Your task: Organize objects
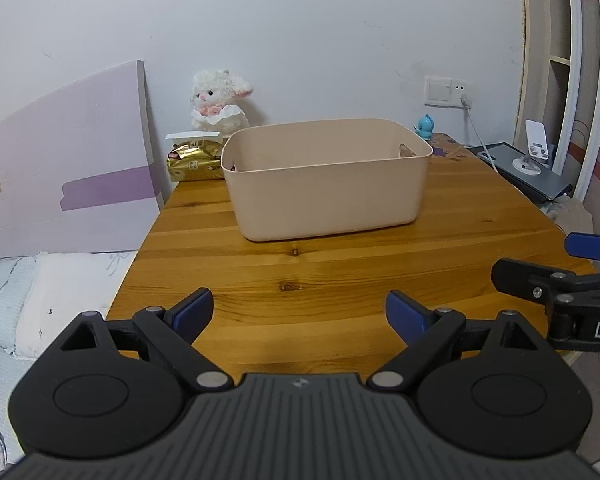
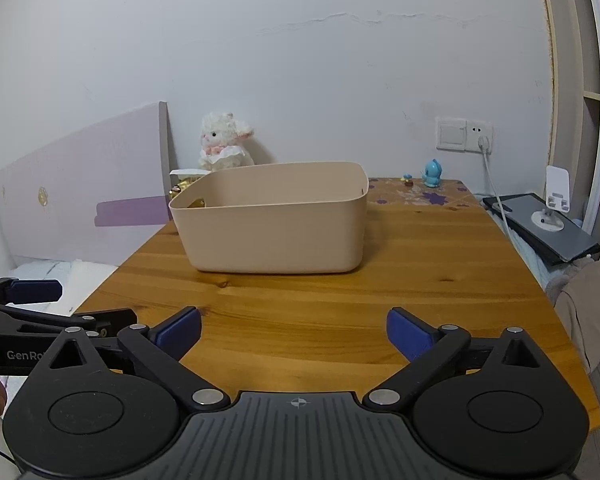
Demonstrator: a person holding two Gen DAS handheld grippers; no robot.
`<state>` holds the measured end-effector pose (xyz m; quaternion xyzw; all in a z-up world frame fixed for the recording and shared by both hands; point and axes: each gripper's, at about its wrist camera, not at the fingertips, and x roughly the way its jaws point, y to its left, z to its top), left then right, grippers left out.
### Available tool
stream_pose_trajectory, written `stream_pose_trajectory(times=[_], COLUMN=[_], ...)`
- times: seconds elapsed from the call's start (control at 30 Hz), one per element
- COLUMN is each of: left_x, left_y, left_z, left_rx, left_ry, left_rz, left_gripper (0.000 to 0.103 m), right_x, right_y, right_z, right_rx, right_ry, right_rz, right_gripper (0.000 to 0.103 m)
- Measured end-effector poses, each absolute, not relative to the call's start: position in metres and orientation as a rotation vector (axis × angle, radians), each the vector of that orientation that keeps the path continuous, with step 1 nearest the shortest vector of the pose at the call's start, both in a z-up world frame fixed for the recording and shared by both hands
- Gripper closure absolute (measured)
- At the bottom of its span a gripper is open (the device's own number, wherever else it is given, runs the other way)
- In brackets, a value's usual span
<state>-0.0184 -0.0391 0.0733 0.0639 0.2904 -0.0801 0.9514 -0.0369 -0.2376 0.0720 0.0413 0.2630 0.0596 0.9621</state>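
My left hand-held gripper (image 1: 299,316) sits nearest, low over the front edge of the desk (image 1: 340,280), its two blue pads (image 1: 192,314) spread wide with nothing between them. My right hand-held gripper (image 2: 294,332) hangs just beside it, level with it, its blue pads (image 2: 408,332) equally wide apart and empty.

Beyond both, one beige plastic bin (image 1: 326,178) stands upright on the wood, toward the back and well apart from my fingers. Its walls hide most of the inside; I see only a sliver of something at the far left corner and cannot tell what it is.

Behind the bin's left corner lies one gold foil pack (image 1: 194,164), with one white plush lamb (image 1: 220,104) sitting above it against the wall. At the desk's back right corner stands one small blue figurine (image 2: 432,173), and a tiny trinket (image 2: 407,179) lies just beside it on a floral patch.

To the right, off the desk, a white phone stand (image 2: 554,200) rests on a dark slab. To the left, a bed (image 1: 40,300) with a lilac headboard (image 1: 68,168).
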Motion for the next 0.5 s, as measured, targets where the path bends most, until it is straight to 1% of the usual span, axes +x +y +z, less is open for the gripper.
stream_pose_trajectory(times=[0.1, 0.17, 0.5], left_x=[-0.0215, -0.0229, -0.0194], left_y=[-0.0405, -0.0414, -0.0375], left_z=[0.0736, 0.0733, 0.0722], left_rx=[0.138, 0.143, 0.134], left_ry=[0.588, 0.586, 0.586], left_rz=[-0.161, -0.159, -0.155], left_gripper=[0.009, 0.007, 0.006], right_x=[-0.0377, -0.0375, -0.0303], right_y=[-0.2384, -0.2381, -0.2367], right_z=[0.0711, 0.0702, 0.066], right_rx=[0.073, 0.065, 0.052], right_ry=[0.539, 0.546, 0.575], right_rz=[0.112, 0.108, 0.101], right_gripper=[0.0, 0.0, 0.0])
